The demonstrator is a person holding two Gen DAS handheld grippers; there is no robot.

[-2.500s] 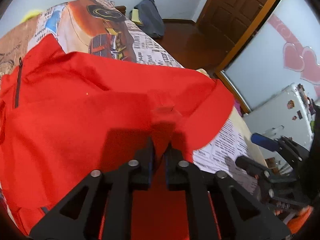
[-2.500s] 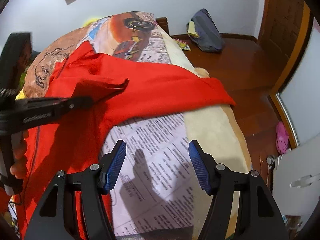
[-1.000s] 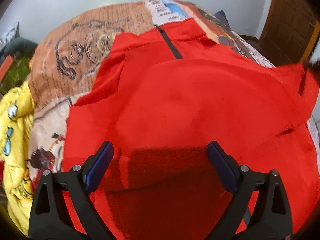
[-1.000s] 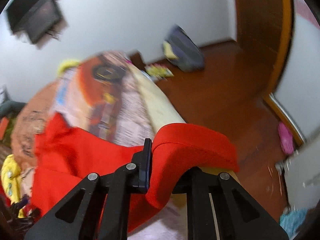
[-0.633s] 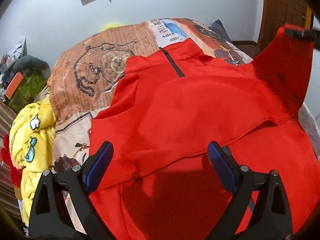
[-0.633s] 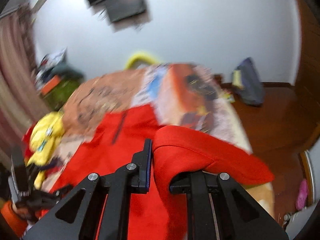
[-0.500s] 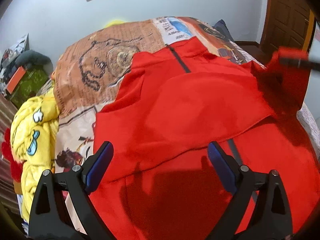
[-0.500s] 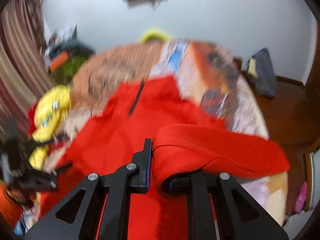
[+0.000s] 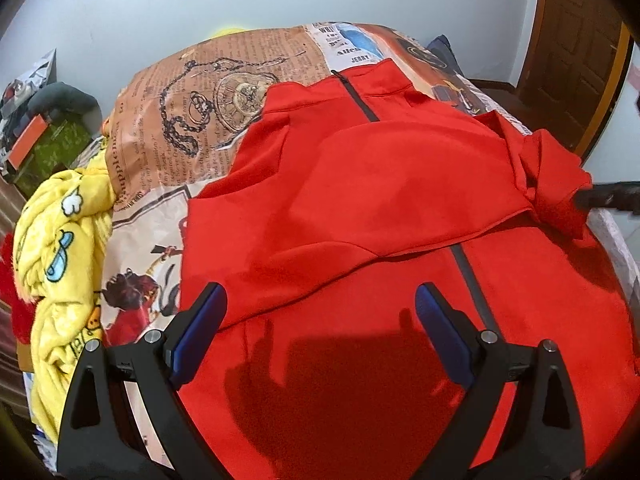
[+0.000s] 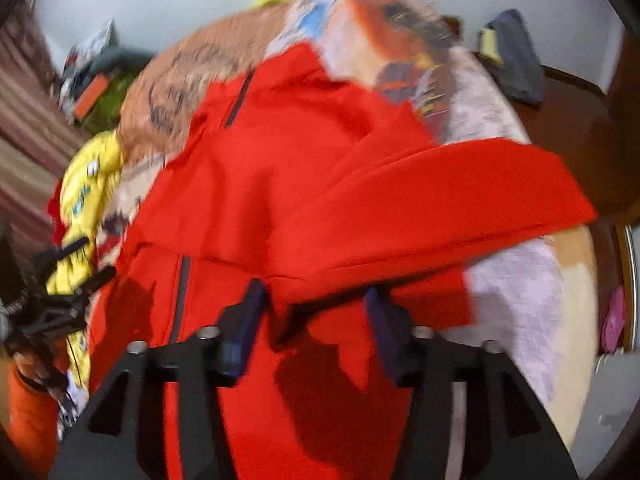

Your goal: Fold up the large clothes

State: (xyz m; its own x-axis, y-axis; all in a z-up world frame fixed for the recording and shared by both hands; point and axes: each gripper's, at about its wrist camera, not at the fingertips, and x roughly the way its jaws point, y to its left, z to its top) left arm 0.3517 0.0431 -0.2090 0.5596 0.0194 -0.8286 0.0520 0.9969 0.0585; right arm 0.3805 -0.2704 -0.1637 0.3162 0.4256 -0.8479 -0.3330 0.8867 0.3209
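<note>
A large red zip jacket (image 9: 360, 200) lies front up on the bed, collar at the far end, its left sleeve folded across the chest. My left gripper (image 9: 320, 320) is open and empty above the jacket's lower part. My right gripper (image 10: 316, 324) has its jaws apart, with the right sleeve (image 10: 420, 208) draped between and over them; this view is blurred. In the left wrist view the right gripper's tip (image 9: 608, 196) shows at the bunched sleeve end (image 9: 556, 184), at the jacket's right side.
The bed has a printed newspaper-pattern cover (image 9: 208, 92). A yellow cartoon blanket (image 9: 60, 240) is heaped at the bed's left edge. A dark bag (image 10: 516, 60) lies on the wooden floor beyond the bed, and a brown door (image 9: 572, 48) stands at the right.
My right gripper, shut on the right sleeve, carried it up and over onto the jacket's body, then opened its jaws. My left gripper let go earlier and stays open over the jacket's lower part.
</note>
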